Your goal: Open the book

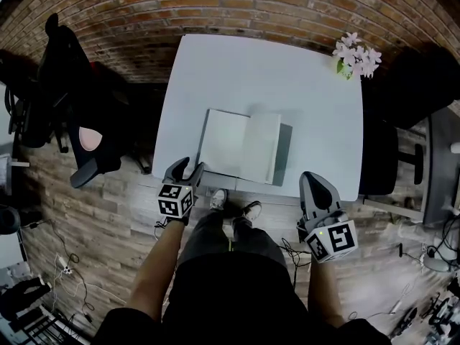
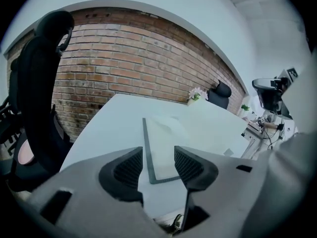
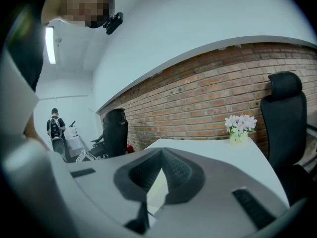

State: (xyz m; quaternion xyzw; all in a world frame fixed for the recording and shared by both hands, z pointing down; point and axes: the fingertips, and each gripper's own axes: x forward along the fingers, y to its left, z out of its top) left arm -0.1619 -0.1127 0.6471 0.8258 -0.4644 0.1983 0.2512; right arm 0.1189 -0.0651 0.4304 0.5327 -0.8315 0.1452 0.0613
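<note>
1. Head view: the book (image 1: 241, 144) lies open and flat on the table (image 1: 251, 70), close to the near edge. Its pale pages face up, with a dark strip of cover along the right side. The left gripper (image 1: 188, 169) sits at the book's near left corner, probably because a cover is easiest to lift from there. The right gripper (image 1: 316, 185) hangs off the table's near edge, apart from the book and seemingly idle. Flowers (image 1: 356, 54) stand at the far right corner. The marker cubes carry only black-and-white squares, no words.

2. Left gripper view: the jaws stand apart with nothing between them. The book (image 2: 163, 143) lies just beyond them, untouched, with dark cover showing along the left and near edges of the pages. With the tool let go like this and the pages exposed, the task looks finished.

3. Right gripper view: the jaws are closed tip to tip and clamp nothing. They point across the table (image 3: 218, 152) toward the flowers (image 3: 240, 124) and a brick wall (image 3: 198, 98), so this hand seems only to be waiting. The pot's label is too small to read.
</note>
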